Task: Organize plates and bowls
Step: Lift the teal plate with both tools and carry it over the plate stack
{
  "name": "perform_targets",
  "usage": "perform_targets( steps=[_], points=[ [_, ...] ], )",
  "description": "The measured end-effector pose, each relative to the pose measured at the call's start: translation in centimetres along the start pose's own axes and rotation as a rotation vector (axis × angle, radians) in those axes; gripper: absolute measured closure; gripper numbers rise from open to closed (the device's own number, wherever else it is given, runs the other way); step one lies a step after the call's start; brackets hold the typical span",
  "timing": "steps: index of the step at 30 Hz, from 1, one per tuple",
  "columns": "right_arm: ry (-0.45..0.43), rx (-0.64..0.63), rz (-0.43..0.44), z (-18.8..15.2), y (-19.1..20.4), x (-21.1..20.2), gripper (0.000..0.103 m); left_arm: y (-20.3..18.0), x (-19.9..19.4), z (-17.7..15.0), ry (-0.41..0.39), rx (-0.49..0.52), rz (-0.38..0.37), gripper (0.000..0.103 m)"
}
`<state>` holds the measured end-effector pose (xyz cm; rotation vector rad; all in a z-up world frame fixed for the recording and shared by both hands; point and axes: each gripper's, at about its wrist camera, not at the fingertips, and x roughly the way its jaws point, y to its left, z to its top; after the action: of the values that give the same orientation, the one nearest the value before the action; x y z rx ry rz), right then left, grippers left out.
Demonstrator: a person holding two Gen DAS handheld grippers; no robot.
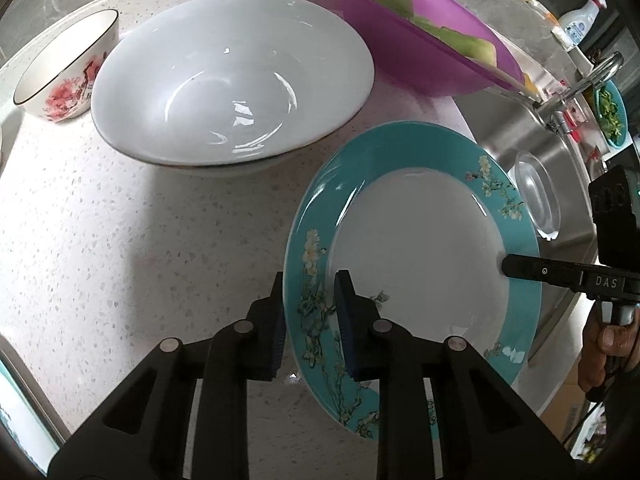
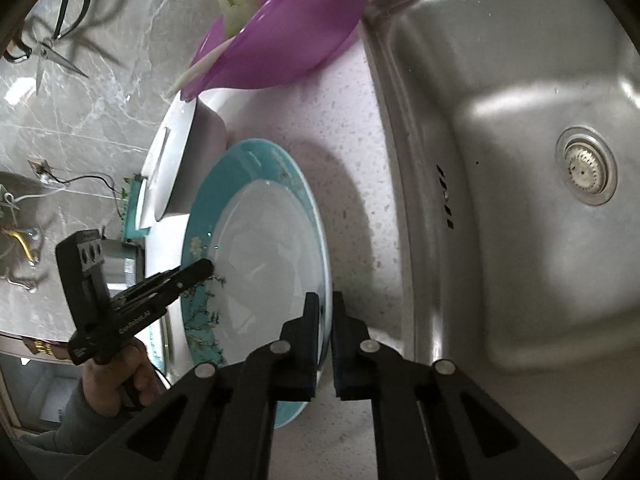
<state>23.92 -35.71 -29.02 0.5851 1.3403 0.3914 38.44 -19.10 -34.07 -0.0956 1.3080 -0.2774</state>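
Observation:
A teal-rimmed plate with a white centre and flower pattern (image 1: 416, 240) is held tilted above the speckled counter (image 1: 120, 240). My left gripper (image 1: 310, 304) is shut on its near rim. My right gripper (image 2: 326, 320) is shut on the opposite rim; it also shows in the left wrist view (image 1: 508, 266). The plate shows in the right wrist view (image 2: 260, 248). A large white bowl (image 1: 232, 76) sits on another dish behind the plate. A small white bowl with red flowers (image 1: 68, 68) stands at the far left.
A purple plastic bowl (image 1: 424, 40) with green peelings stands behind the plate. A steel sink (image 2: 520, 160) with a tap (image 1: 580, 80) lies to the right, with a clear glass dish (image 1: 538, 196) in it. Scissors (image 2: 52, 48) hang on the marble wall.

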Motion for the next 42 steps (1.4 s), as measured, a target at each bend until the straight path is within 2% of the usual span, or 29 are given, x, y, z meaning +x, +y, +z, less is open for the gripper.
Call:
perform_targets(
  steps=[11,23,32,42],
  points=[
    [-0.004,-0.003,0.008,-1.1,2.2,-0.4,0.095,1.4,-2.9,-1.9,-0.022,-0.040,-0.002,0.083],
    [0.025,-0.087,0.010,-1.8,8.8,-0.2,0.095,5.7,-9.6,-6.2,-0.060,-0.118,-0.015,0.083],
    [0.080,-0.197,0.029,-2.3,16.5,2.2,0.095,11.8,-16.3,-11.1,-0.100,-0.213,-0.001,0.083],
    [0.184,-0.326,0.087,-3.2,26.7,9.1,0.094,22.7,-23.7,-16.4,-0.154,-0.318,0.086,0.083]
  ],
)
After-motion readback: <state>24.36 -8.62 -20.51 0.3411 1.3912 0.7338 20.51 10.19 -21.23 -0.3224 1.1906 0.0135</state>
